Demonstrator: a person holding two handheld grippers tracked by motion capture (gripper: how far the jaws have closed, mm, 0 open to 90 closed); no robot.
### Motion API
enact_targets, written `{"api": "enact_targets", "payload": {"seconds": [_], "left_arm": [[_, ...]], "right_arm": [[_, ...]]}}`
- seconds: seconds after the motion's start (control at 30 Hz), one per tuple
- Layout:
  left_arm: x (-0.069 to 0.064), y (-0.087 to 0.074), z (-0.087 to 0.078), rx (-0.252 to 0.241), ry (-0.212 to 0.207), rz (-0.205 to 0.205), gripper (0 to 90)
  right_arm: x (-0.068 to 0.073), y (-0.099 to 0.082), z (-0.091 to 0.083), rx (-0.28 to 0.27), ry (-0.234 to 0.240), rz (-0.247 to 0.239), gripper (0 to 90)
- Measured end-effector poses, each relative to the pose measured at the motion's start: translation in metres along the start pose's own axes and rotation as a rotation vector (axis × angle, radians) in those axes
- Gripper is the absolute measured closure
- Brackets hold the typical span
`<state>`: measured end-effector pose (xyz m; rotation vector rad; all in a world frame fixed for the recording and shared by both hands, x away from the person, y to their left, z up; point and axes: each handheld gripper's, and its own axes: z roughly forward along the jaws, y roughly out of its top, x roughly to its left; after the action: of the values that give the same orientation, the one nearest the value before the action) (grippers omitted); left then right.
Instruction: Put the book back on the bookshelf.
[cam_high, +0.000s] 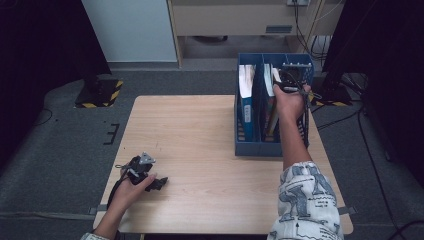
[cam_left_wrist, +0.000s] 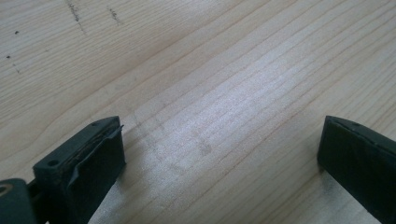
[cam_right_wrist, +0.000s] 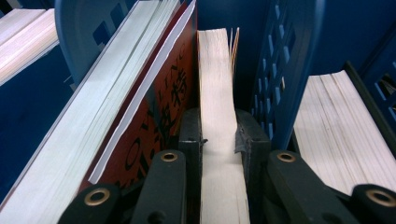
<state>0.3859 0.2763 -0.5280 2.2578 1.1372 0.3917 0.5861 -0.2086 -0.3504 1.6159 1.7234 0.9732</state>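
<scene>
**A book gripped in the middle slot of the file rack**

Nearest to me, the person's left gripper (cam_high: 159, 183) is lying idle near the front left edge of the wooden table (cam_high: 200, 150). In the left gripper view its two black jaws are standing wide apart over bare wood grain, with nothing between them and nothing touching them.

Farther across, the right arm is reaching out to the blue file rack (cam_high: 270, 145) standing at the far right of the table. The right gripper (cam_right_wrist: 219, 140) is clenching the top edge of a slim book (cam_right_wrist: 215, 84), its pads pressing on the cream page block from both sides. That book is standing upright in the rack's middle compartment, just beside a thicker red-covered book (cam_right_wrist: 163, 98) leaning on its left, with the perforated blue divider (cam_right_wrist: 273, 70) on its right. Beyond the divider, another stack of pages (cam_right_wrist: 334, 121) is sitting in the next compartment.

I'm judging that the grip is already made, while the book is sitting deep in its slot; whether it is going in or coming out, I cannot tell. The remaining move is either lifting it clear or letting go.
</scene>
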Motion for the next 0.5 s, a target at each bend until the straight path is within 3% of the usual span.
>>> {"api": "enact_targets", "payload": {"seconds": [0.17,0.5], "left_arm": [[-0.0001,0.0001,0.0001,0.000,0.000,0.000,0.1],[-0.0002,0.0001,0.0001,0.000,0.001,-0.001,0.1]], "right_arm": [[0.0019,-0.0012,-0.0008,-0.001,0.008,-0.008,74.7],[-0.0018,-0.0022,-0.0044,0.001,0.050,0.038,69.0]]}}
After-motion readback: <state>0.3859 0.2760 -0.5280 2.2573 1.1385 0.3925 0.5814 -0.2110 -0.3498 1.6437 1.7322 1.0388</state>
